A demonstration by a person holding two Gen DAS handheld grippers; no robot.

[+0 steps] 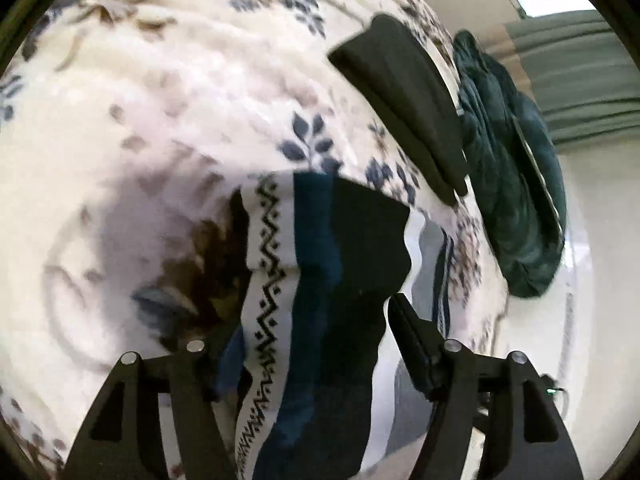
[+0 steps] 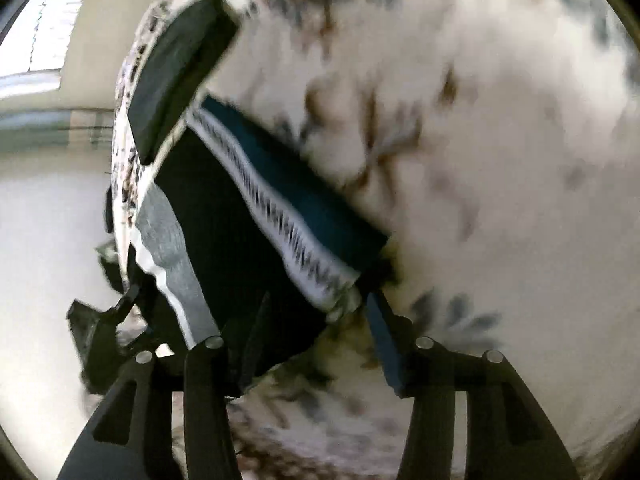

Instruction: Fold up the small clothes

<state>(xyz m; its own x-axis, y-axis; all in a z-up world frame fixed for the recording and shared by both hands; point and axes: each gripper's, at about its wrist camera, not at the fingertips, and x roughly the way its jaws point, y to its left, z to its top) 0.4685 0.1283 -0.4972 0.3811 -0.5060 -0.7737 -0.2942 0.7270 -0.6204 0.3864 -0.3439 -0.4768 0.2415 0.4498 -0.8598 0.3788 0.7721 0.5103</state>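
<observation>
On the floral blanket lies the striped garment, draped right between the left gripper fingers, which sit wide apart, gripping nothing I can make out. Right gripper is spread too, garment's corner lying between its fingers. Folded black cloth sits beyond.

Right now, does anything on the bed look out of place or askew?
Nothing looks damaged. The striped garment lies rumpled, its edges wavy, between the open left tongs. The folded black piece sits flat, but the dark green bundle is heaped at the blanket edge.
</observation>
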